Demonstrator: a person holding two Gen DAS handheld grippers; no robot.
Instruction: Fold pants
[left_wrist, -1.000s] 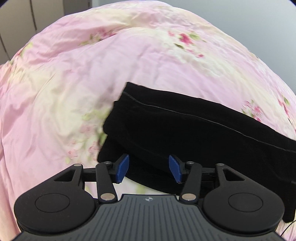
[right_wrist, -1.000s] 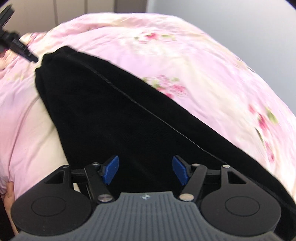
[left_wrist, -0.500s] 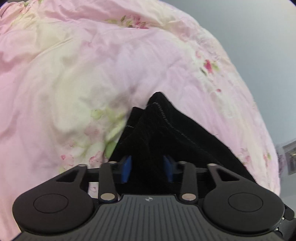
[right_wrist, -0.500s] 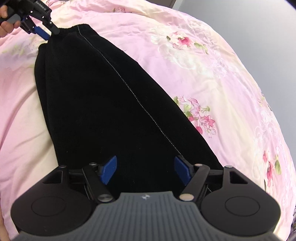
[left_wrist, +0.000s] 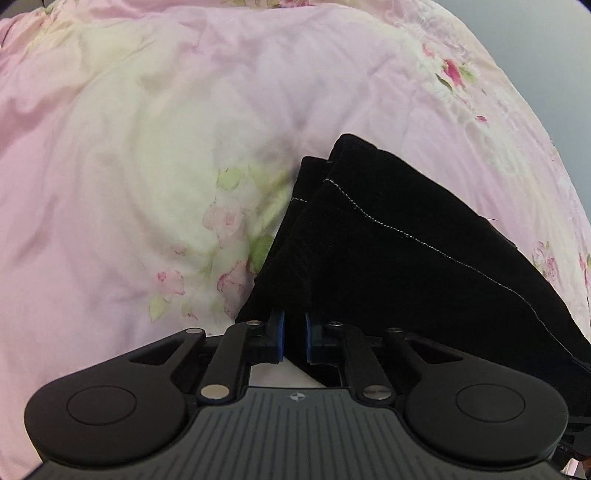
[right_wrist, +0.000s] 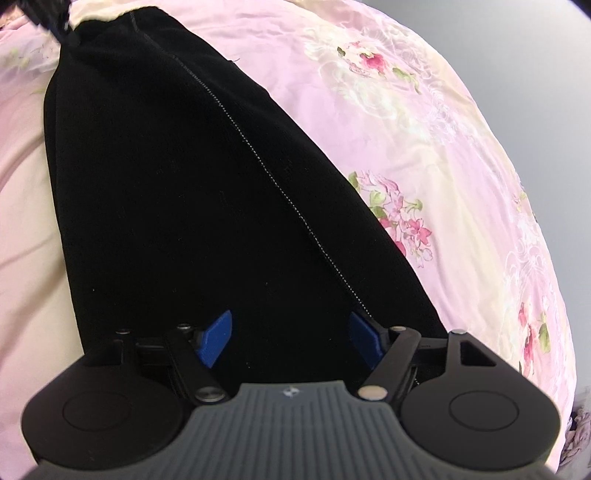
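Black pants (left_wrist: 406, 266) with a pale stitched seam lie folded lengthwise on a pink floral quilt (left_wrist: 147, 147). My left gripper (left_wrist: 294, 338) is at the hem end. Its jaws are closing, and the blue pads pinch a bunched fold of the black cloth. In the right wrist view the pants (right_wrist: 184, 203) stretch away to the upper left, where the left gripper (right_wrist: 51, 18) holds their far corner. My right gripper (right_wrist: 291, 332) hovers open over the near part of the pants, the cloth beneath its spread blue pads and no fold between them.
The quilt (right_wrist: 424, 129) spreads wrinkled and soft on all sides of the pants. A grey wall (right_wrist: 535, 55) rises past its far right edge. No other objects lie on the bed.
My left gripper came down onto the hem end and closed on the cloth, bunching it up. My right gripper moved in lower over the pants with its jaws a little wider.
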